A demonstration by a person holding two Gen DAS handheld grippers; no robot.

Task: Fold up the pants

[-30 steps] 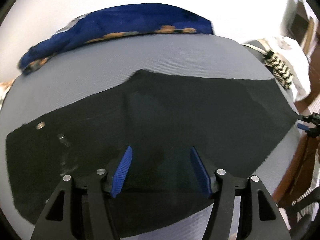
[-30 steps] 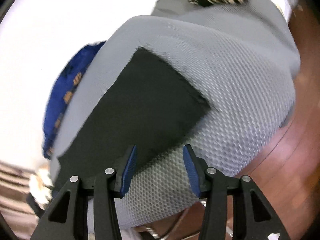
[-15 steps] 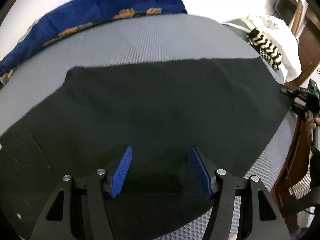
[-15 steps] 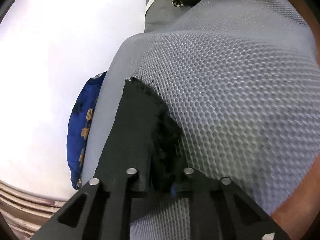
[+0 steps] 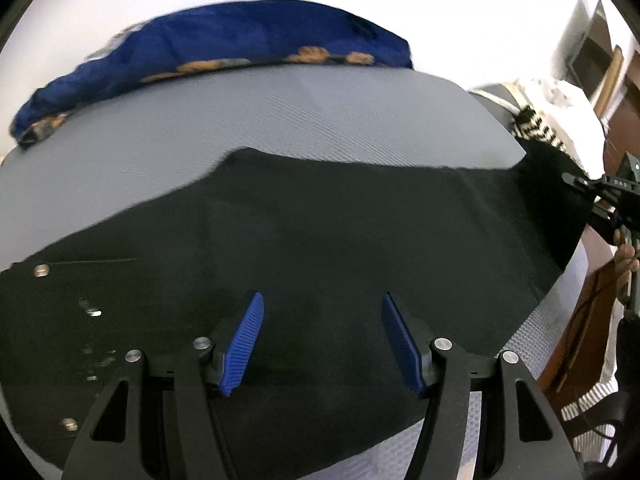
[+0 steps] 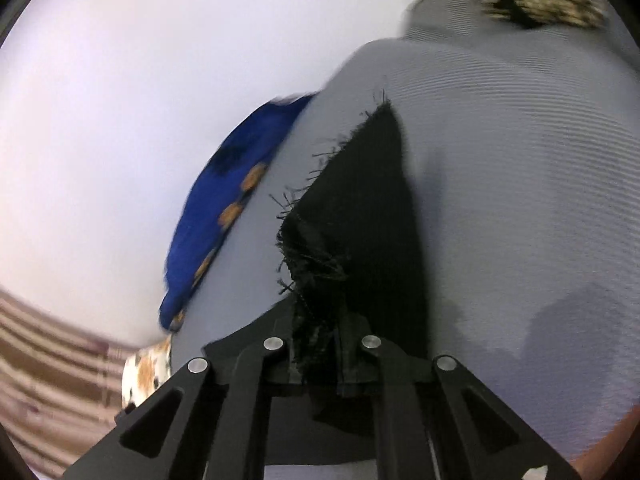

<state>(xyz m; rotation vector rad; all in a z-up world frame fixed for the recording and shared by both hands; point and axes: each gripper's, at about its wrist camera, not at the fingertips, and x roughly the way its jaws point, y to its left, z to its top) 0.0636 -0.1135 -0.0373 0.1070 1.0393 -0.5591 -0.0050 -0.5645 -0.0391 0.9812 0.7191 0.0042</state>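
My right gripper [image 6: 320,344] has gone from jaws parted over the frayed hem of the black pants [image 5: 320,240] to clenched on it, and that hem end now rises off the grey mesh mattress [image 6: 520,160] where a second ago it lay flat. The right jaws have just been closing, with the hem cloth between them. In the left view the same gripper shows at the far right edge [image 5: 600,196], the leg end lifted with it.

My left gripper [image 5: 322,340] hangs with its jaws apart, empty, above the middle of the pants; its blue pads [image 5: 244,344] touch nothing that I can see.

I judge the fold has begun: the hem can now be carried toward the waist end, where the rivets [image 5: 41,270] lie.

No containers are in view; a blue cushion [image 5: 224,40] lies along the mattress's far edge.
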